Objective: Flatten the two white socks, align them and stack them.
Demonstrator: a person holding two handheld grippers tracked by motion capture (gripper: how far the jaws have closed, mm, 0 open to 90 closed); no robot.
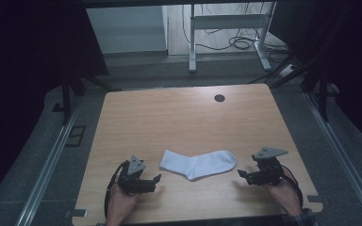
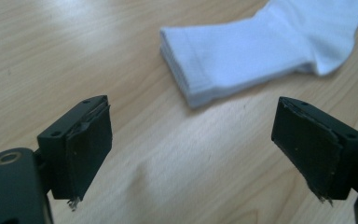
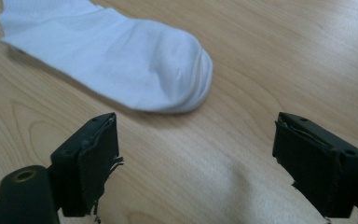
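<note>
A white sock (image 1: pixel 199 164) lay flat near the table's (image 1: pixel 179 117) front edge, untouched, between the left gripper (image 1: pixel 153 181) and right gripper (image 1: pixel 243 175), both released and empty; nothing apparently begun.

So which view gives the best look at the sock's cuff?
The left gripper view: the ribbed open cuff of the sock lies close ahead of its open jaws, edges sharp. The high view shows the whole sock but small, cuff at its left end. The right gripper view shows the toe end, with the cuff out of frame.
</note>
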